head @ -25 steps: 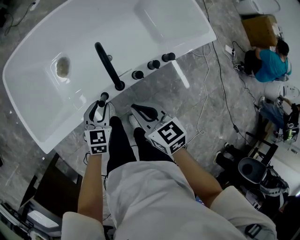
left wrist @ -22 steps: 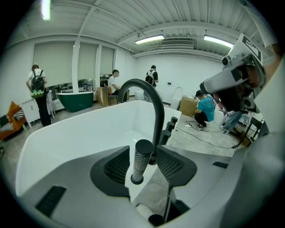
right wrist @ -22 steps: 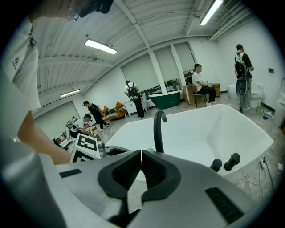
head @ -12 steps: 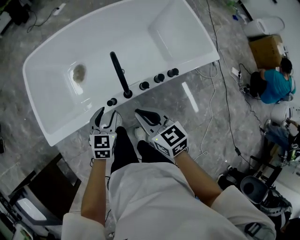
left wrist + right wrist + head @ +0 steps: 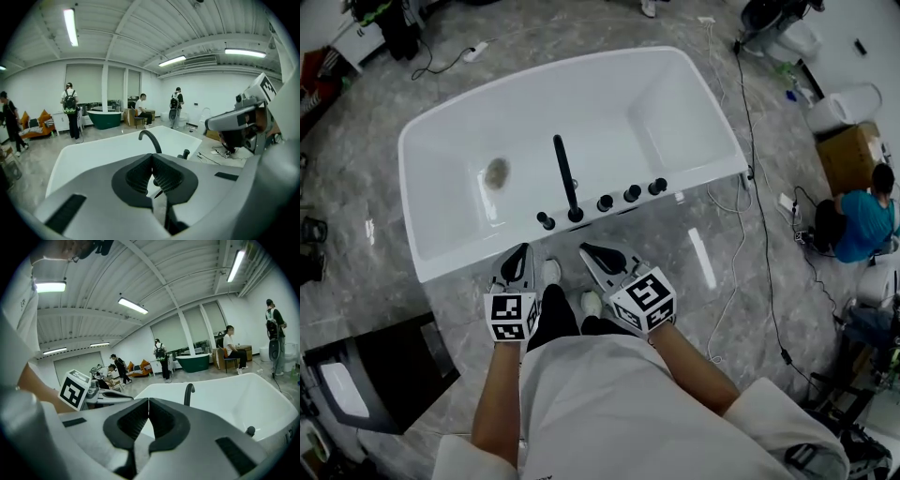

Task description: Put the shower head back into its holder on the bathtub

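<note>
The black shower head stands on the white bathtub's near rim, just beside the spout. The left gripper, jaws just closed on nothing, and the right gripper, jaws together and empty, hover nearby over the floor.

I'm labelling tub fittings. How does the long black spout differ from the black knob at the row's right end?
The spout is long and arched, reaching over the basin; the knob is a short round stub on the rim. The spout stands second from left; the knob ends the row. Both are black, on the near rim of the bathtub.
</note>
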The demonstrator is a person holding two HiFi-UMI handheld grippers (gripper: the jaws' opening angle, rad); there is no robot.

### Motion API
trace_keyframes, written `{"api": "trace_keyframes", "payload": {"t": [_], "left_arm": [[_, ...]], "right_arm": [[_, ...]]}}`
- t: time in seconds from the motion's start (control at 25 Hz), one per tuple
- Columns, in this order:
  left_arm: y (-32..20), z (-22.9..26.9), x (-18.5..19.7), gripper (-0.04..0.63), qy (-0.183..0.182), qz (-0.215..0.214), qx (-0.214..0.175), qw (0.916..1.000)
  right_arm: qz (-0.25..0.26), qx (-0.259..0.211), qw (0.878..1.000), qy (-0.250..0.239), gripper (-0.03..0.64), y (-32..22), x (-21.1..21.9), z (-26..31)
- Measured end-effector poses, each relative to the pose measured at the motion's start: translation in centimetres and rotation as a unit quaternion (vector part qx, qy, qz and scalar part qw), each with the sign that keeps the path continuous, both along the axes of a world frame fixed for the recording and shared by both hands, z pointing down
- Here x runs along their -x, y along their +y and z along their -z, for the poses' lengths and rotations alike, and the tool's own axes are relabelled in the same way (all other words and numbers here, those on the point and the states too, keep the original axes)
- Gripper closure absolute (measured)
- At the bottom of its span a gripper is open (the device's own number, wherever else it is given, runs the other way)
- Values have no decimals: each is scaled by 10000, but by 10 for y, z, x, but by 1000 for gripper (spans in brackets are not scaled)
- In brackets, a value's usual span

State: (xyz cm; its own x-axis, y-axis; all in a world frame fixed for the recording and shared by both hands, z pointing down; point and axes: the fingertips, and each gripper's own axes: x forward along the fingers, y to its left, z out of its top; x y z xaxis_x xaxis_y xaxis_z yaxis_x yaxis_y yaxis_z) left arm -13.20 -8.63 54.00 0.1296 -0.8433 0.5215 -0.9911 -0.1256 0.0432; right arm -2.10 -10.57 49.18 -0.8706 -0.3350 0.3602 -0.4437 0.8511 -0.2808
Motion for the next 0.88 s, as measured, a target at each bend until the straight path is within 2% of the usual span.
{"api": "trace_keyframes", "payload": {"t": [0.2,0.44,0.6,0.88], "left_arm": [[20,43,-2,583,164,205,-360,9990],[37,81,-6,583,400,130,-687,9968],[42,99,-12,583,476,-123,-925,9945],[58,94,-4,583,597,-519,-815,9935]], "right_arm": [[59,-221,9996,-150,598,10,-11,20],[6,-475,9986,-234,600,16,-18,45],[-206,-642,9973,-289,600,16,-22,61],[-513,-706,9958,-290,600,25,-12,72]]}}
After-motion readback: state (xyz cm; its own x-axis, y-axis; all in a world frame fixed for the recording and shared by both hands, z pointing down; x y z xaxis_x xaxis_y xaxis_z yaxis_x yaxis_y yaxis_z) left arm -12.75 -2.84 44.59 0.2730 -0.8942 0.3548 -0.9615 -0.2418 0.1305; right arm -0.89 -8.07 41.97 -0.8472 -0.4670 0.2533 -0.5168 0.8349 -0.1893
